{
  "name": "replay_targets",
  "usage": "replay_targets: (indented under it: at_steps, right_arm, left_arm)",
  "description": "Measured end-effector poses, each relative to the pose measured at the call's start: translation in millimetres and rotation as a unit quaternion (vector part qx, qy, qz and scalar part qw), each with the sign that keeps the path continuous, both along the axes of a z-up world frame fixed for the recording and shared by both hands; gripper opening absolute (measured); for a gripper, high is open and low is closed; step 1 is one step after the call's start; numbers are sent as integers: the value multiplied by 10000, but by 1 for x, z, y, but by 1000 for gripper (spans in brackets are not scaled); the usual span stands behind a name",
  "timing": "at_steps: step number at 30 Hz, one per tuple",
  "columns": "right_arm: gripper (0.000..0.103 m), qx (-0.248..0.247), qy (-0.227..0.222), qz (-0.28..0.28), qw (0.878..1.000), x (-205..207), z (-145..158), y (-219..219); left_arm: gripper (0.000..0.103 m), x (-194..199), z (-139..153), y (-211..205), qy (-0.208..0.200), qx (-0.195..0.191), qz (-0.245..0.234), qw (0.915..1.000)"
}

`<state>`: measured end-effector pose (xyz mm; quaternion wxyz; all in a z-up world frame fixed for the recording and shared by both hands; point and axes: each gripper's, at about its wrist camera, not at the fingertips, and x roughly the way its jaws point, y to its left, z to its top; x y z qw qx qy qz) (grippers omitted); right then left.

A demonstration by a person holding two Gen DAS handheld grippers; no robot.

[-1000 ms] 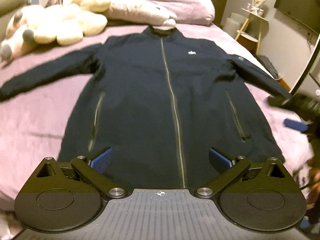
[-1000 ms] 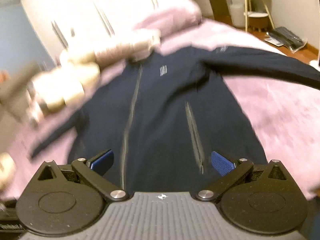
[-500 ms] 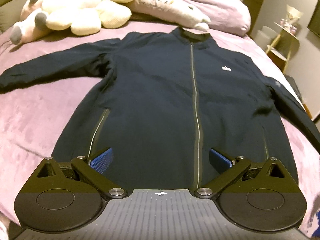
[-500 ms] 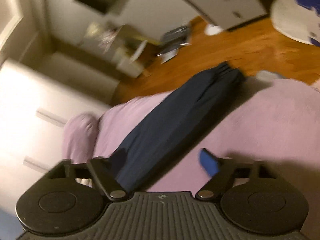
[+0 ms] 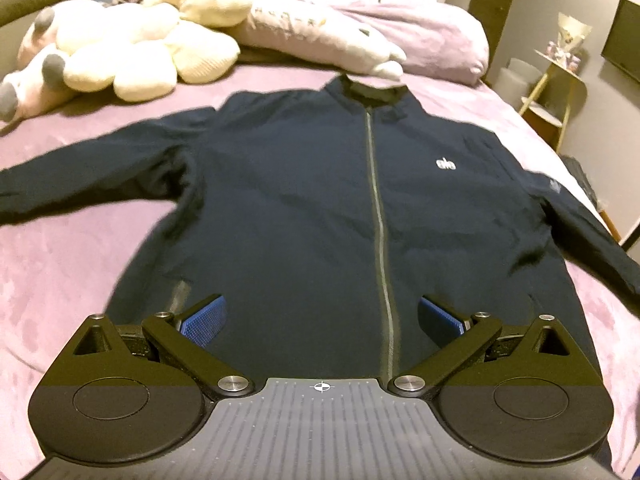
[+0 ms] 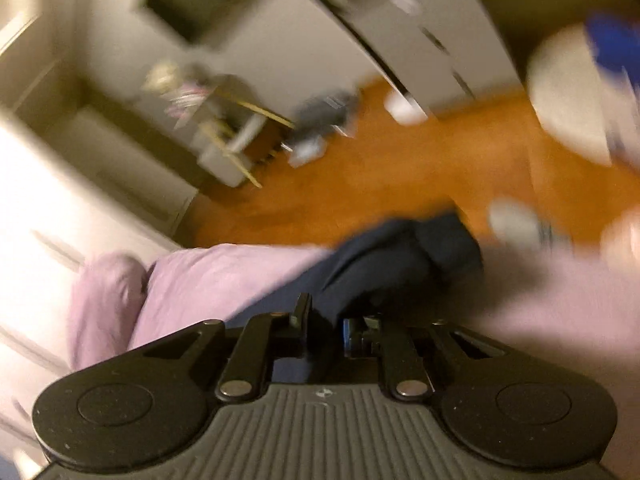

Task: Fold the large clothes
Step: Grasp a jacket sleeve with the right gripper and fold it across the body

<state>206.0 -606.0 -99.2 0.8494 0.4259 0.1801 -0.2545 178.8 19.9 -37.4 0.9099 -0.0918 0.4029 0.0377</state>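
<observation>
A second ago my right fingers [image 6: 324, 326] stood wide over the body of the jacket [image 5: 320, 208]; since then I have swung that hand out to the side of the bed [image 5: 60, 248] and rolled it, and now the fingers are closing, nearly pressed together, with dark cloth of the right sleeve [image 6: 400, 256] between them. The picture is smeared, so I would say rather than swear that the pads already bite the fabric. That means the first fold is starting: with the sleeve end taken, it can be carried in across the chest.

My left fingers [image 5: 320, 316] have drifted sideways a little and remain spread wide, holding nothing, hovering low over the hem just left of the zip [image 5: 378, 240].

The jacket lies flat, front up and zipped, on the purple bed, collar toward the pillows [image 5: 420, 36] and plush toys [image 5: 132, 56], both sleeves stretched outward. The hem runs right under my left fingers, between the two blue pads. The right sleeve runs away from my right fingers toward the bed's edge, its cuff near the wooden floor [image 6: 400, 168] side.
</observation>
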Motion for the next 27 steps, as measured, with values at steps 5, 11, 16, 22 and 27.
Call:
replay_targets:
  at_steps: [5,11,16,22,27]
  right_arm:
    - [14,-1926,-323,1998,9602,53,72,118]
    - [19,-3369,206,4303,8372,98,40,297]
    - [41,-3839,1327,4794,7780,114,-20,362]
    - [101,-3185,427,5064,8002,75,18,342]
    - [90,-2172,102,4473,8676,52,25,287]
  left_arm:
    - [103,3,7,23,-257,-313,165,9990]
    - [103,15,6,42,-375,-609,134,9973]
    - [103,47,-1,42,-311,-1039,-65,9941]
    - [103,123,-16,-6,-186,-1761,-769,9812]
    - [101,178,-44,-50,199,-2276,-1194,9662]
